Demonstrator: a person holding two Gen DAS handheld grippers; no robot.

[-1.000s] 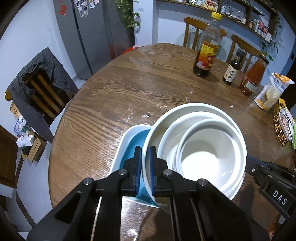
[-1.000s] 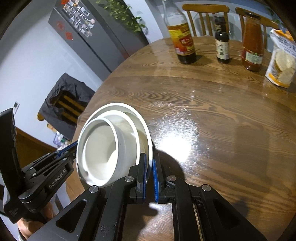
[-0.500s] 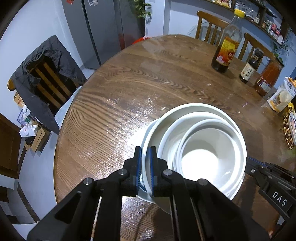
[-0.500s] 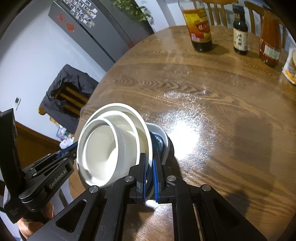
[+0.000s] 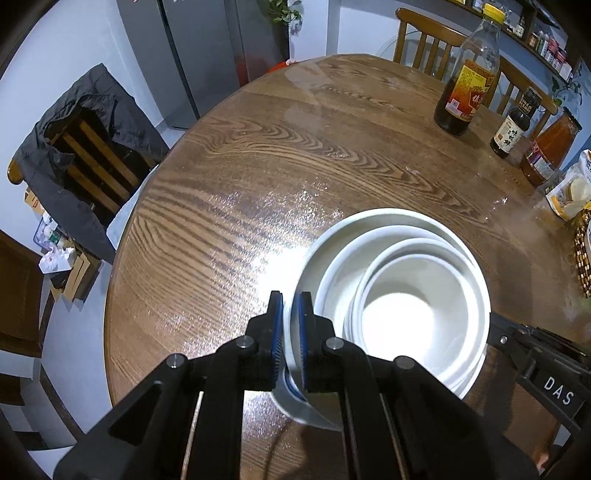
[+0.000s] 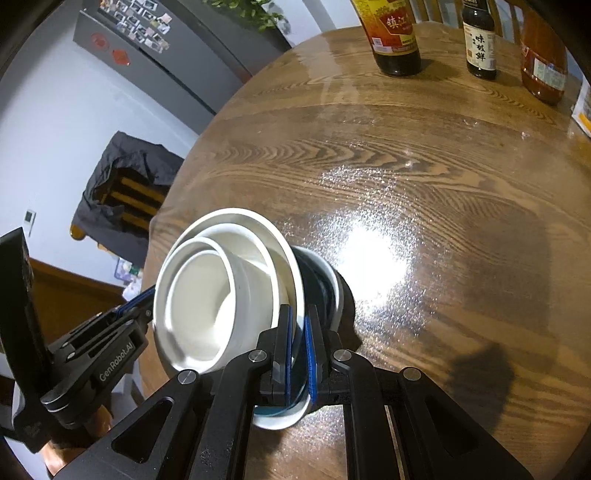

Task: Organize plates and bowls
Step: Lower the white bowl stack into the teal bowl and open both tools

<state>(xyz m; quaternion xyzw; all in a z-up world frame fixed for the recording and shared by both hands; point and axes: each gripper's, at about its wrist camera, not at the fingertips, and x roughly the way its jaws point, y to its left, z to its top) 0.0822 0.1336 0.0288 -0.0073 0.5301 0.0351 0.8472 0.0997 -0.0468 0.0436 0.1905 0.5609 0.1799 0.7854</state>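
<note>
where bottles [image 5: 463, 85] stand, glossy round wooden table [image 5: 258, 177] reflects light.

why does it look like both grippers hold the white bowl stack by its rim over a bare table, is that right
Not bare: the right wrist view shows a blue plate under the white bowl stack. Both the left gripper and the right gripper do pinch its rim.

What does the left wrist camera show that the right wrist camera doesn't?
Only the left wrist view shows the snack bag and the wooden chairs behind the table. Only the right wrist view shows the blue-lined dish under the stack and the fridge magnets. Both show the nested white bowls, each tool shut on the outer rim, left tool and right tool, and the three bottles.
</note>
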